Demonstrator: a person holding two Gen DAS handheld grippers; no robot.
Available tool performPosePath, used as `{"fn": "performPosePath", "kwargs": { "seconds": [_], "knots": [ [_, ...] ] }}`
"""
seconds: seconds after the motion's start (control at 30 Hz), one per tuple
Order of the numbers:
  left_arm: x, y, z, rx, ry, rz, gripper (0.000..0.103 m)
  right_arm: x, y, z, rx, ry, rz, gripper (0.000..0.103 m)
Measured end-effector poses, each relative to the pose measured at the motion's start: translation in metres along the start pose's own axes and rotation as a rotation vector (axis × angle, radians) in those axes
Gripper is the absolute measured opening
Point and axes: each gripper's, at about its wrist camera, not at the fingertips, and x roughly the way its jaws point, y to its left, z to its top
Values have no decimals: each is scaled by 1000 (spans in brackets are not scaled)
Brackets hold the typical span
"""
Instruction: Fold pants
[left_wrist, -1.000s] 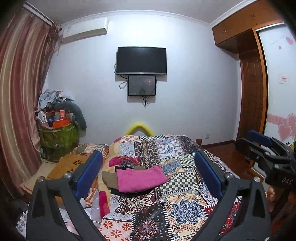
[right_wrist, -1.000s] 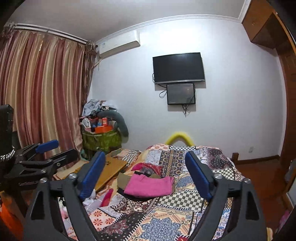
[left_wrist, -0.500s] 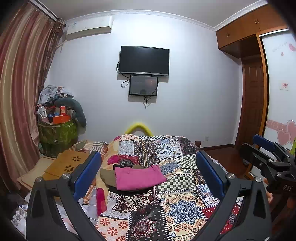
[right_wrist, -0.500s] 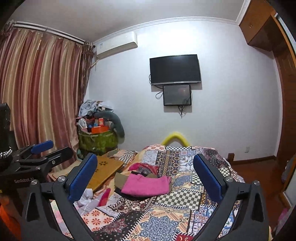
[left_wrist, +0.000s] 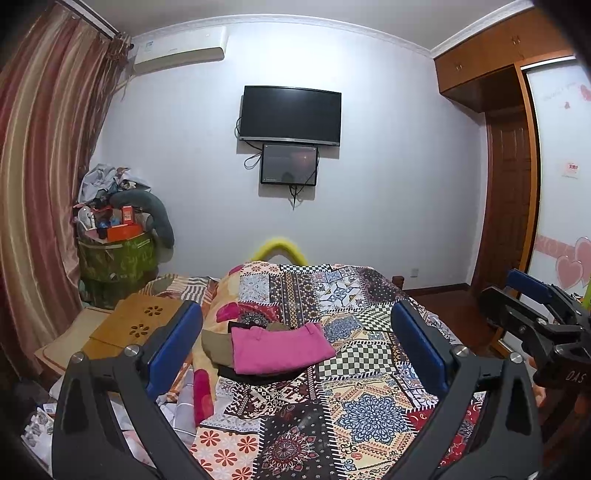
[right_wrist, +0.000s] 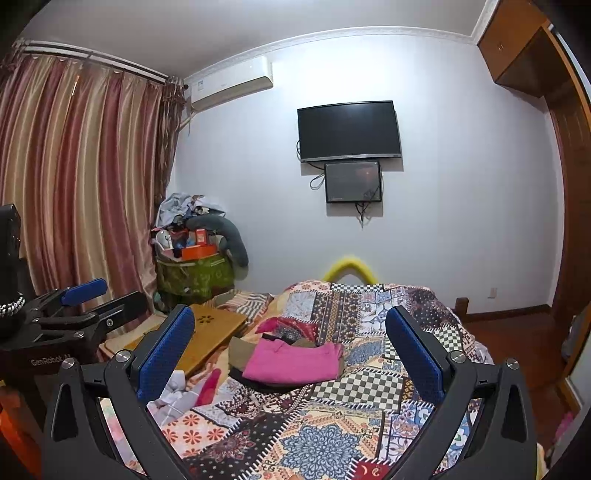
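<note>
- A pale plaster wall (left_wrist: 388, 184) carries a glossy black television (left_wrist: 290, 115); striped satin curtains (right_wrist: 74, 177) hang in soft folds.
- A patchwork quilt (left_wrist: 369, 406), busy with florals and checks, covers the bed.
- Folded pink pants (left_wrist: 279, 349) top a small pile of clothes mid-bed, well apart from both grippers.
- Left gripper (left_wrist: 295, 343) and right gripper (right_wrist: 291, 343), black frames with blue pads, gape wide, nothing between.

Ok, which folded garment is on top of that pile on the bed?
The pink one: it lies uppermost, with an olive-brown piece and a dark piece showing beneath its edges.
</note>
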Motion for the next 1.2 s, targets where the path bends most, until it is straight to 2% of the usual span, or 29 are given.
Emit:
{"fn": "performPosePath", "kwargs": {
  "seconds": [1.2],
  "knots": [
    [6,-1,1,4,14,-38,103,-3,-2,2,12,8,-15,103]
  ]
}}
